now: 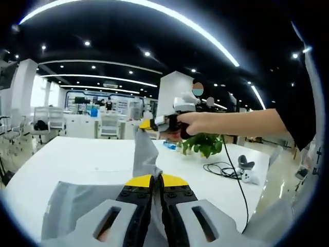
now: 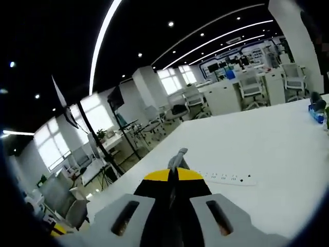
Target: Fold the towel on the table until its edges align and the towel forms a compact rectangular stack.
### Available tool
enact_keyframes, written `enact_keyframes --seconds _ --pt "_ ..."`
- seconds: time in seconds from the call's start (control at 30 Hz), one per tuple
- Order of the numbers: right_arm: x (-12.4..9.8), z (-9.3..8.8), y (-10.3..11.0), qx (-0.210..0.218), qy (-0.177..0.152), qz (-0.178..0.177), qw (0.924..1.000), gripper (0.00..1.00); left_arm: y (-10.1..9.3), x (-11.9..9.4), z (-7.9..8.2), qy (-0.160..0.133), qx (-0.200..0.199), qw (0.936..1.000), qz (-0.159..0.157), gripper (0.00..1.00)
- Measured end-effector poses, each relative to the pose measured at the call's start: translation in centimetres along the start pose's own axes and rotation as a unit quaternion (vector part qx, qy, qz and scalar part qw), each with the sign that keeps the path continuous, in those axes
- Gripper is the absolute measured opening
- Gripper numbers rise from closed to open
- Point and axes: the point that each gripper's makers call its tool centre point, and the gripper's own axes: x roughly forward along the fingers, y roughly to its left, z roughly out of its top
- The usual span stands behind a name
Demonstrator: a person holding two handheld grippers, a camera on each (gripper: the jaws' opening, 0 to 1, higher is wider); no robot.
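Note:
A grey towel (image 1: pixel 77 203) hangs lifted above the white table (image 1: pixel 82 154), stretched between the two grippers. My left gripper (image 1: pixel 157 178) is shut on one part of the towel, whose cloth spreads out to the left below the jaws. A strip of the towel rises to my right gripper (image 1: pixel 149 124), held by a person's hand and shut on a far corner. In the right gripper view my right gripper (image 2: pixel 173 172) is shut, with a small tip of the grey towel (image 2: pixel 178 156) poking out above its yellow jaw ends.
A green plant (image 1: pixel 203 143), a black cable (image 1: pixel 223 169) and a white controller (image 1: pixel 247 172) lie at the table's right side. A white power strip (image 2: pixel 226 178) lies on the table (image 2: pixel 267 149). A blue bottle (image 2: pixel 316 110) stands far right. Office desks and chairs stand beyond.

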Motion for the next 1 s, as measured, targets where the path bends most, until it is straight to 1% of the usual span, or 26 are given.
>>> enact_keyframes --seconds 0.07,0.13,0.23,0.4,0.5,0.57,0.63,0.7,0.77,0.87,1.0 --pt "1.1 -0.2 1.1 0.003 0.002 0.011 0.9999 0.00 1.7 -0.7 -0.2 0.003 -0.001 0.9997 0.025 0.05" --pt "2.1 -0.6 2.2 0.000 0.007 0.020 0.9998 0.00 3.0 -1.5 -0.2 -0.002 -0.009 0.9992 0.039 0.05" --pt "3.3 -1.1 3.3 -0.002 0.014 0.031 0.9994 0.00 4.6 -2.7 -0.2 -0.001 -0.005 0.9982 0.060 0.05" --pt "5.2 -2.0 5.4 0.000 0.018 0.051 0.9985 0.00 6.9 -4.4 -0.4 -0.004 -0.012 0.9954 0.095 0.05" --pt "6.4 -2.7 6.3 -0.002 0.027 0.059 0.9979 0.00 8.1 -5.1 -1.0 -0.001 -0.019 0.9939 0.109 0.05" --pt "7.1 -3.1 6.8 -0.001 0.031 0.062 0.9976 0.00 8.4 -5.4 -1.1 0.000 -0.019 0.9933 0.114 0.05" --pt "7.6 -3.4 7.2 0.005 0.030 0.066 0.9974 0.00 8.8 -5.8 -1.4 0.002 -0.019 0.9924 0.121 0.05" --pt "8.0 -3.5 7.6 0.006 0.026 0.069 0.9973 0.00 9.2 -6.1 -1.7 0.005 -0.017 0.9925 0.121 0.05" --pt "8.6 -3.8 8.1 -0.006 0.023 0.071 0.9972 0.00 9.7 -6.6 -2.1 0.011 -0.015 0.9917 0.127 0.05" --pt "9.4 -4.5 8.6 -0.021 0.022 0.073 0.9969 0.00 10.8 -7.4 -2.8 0.014 -0.025 0.9893 0.143 0.05" --pt "10.4 -5.7 9.3 -0.022 0.024 0.074 0.9967 0.00 12.2 -8.4 -4.0 0.018 -0.038 0.9844 0.171 0.05"
